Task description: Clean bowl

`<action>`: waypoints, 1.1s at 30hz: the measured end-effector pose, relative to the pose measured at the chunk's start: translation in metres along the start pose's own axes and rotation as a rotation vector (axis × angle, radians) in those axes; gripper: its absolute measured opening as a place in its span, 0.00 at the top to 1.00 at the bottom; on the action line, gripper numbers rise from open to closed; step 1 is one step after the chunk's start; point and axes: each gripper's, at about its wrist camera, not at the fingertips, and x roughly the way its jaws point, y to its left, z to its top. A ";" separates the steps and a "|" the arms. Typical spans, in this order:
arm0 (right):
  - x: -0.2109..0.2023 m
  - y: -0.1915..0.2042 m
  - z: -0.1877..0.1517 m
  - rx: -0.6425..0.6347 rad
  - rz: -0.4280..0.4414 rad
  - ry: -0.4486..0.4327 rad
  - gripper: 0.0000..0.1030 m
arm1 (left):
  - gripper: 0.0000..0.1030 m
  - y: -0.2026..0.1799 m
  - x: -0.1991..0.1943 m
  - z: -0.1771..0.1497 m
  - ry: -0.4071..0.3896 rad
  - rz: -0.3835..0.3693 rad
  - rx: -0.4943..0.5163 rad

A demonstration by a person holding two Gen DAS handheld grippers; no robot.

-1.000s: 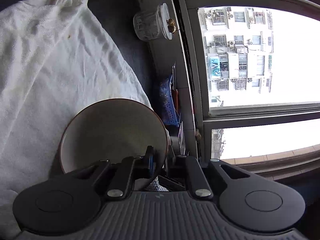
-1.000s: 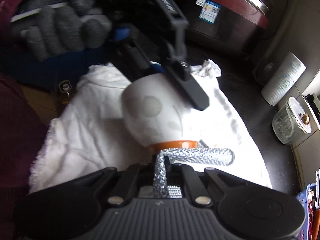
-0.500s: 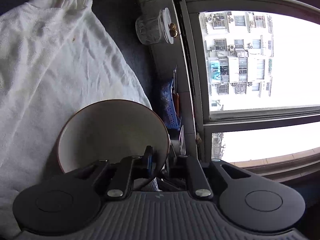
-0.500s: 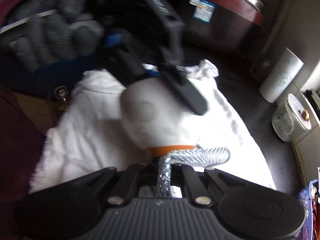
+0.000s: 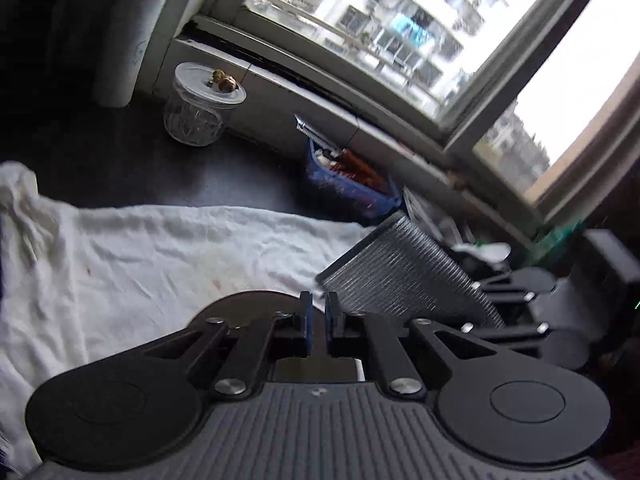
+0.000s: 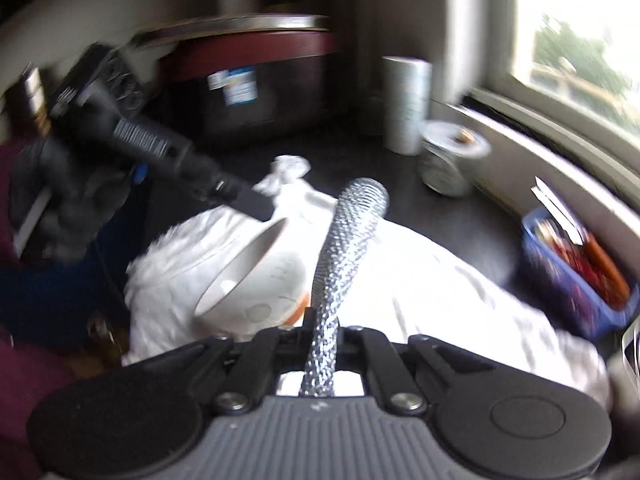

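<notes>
A white bowl with an orange foot hangs tilted over the white towel, its opening facing up and left. My left gripper, in a gloved hand, is closing its jaws on the bowl's rim. In the left wrist view the bowl shows only as a dark arc behind my left gripper, whose blue pads stand almost together. My right gripper is shut on a silvery mesh scrubber, which sticks up just right of the bowl. Its grey ribbed housing shows in the left wrist view.
The towel covers a dark counter below a window. A lidded glass jar and a paper roll stand at the back. A blue basket of utensils sits by the sill. A dark red cooker stands behind.
Both grippers have rolled and risen. The bowl has turned from foot-toward-the-right-camera to rim up and tilted. The scrubber, bent across under the foot before, now stands up beside the bowl.
</notes>
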 end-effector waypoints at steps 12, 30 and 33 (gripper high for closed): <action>0.009 -0.051 -0.032 0.473 0.092 -0.006 0.93 | 0.94 -0.009 0.024 -0.017 0.032 0.123 0.030; -0.008 -0.015 -0.032 -0.004 -0.221 0.087 0.38 | 0.64 -0.039 0.009 -0.031 0.013 0.107 0.052; -0.010 -0.034 -0.031 0.210 -0.111 0.027 0.87 | 0.64 -0.034 0.005 -0.030 -0.005 0.096 -0.011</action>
